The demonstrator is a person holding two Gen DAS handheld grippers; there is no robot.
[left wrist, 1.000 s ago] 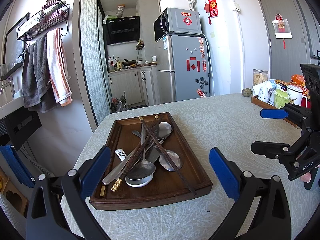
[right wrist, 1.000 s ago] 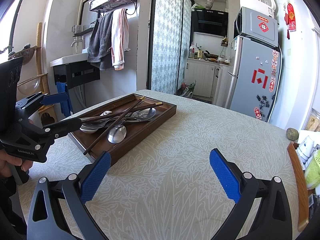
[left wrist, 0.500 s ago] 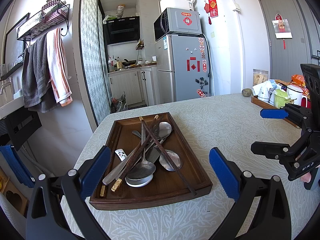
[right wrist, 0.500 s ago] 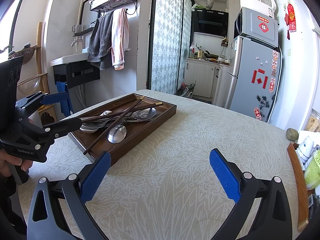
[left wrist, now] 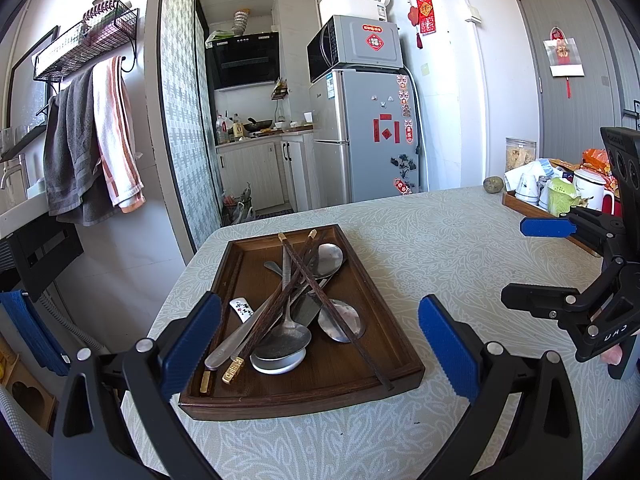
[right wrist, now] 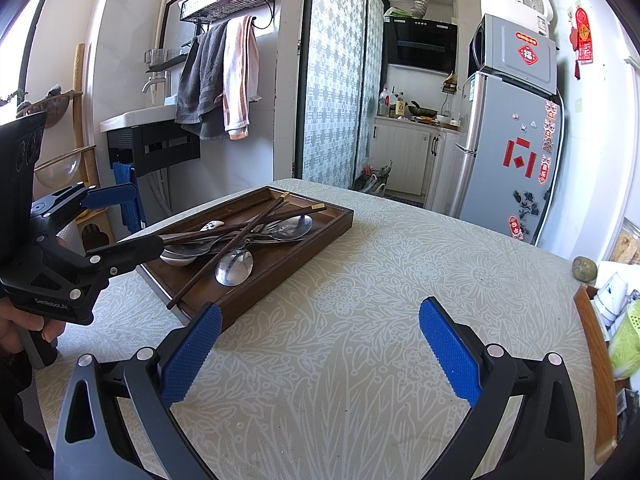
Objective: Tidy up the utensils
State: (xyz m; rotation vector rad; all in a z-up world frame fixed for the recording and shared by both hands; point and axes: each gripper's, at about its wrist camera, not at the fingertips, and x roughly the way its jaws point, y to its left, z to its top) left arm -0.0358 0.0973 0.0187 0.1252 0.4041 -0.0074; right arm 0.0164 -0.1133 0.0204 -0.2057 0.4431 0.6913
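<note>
A dark wooden tray (left wrist: 396,344) sits near the table's left corner and holds a jumbled pile: dark chopsticks (left wrist: 332,304), metal spoons (left wrist: 340,320), a white ceramic spoon (left wrist: 242,309) and a knife. My left gripper (left wrist: 320,344) is open and empty, hovering just short of the tray's near edge. The tray also shows in the right wrist view (right wrist: 304,252), with the chopsticks (right wrist: 240,236) crossed over the spoons (right wrist: 234,266). My right gripper (right wrist: 320,344) is open and empty above bare tablecloth to the tray's right. It also shows at the right of the left wrist view (left wrist: 560,264).
A second wooden tray (left wrist: 532,208) with cups, a kettle and snacks stands at the table's far right edge. A small round fruit (right wrist: 585,268) lies beside it. A fridge (left wrist: 372,136) and kitchen lie beyond the table; a sink with towels (right wrist: 216,80) is to the left.
</note>
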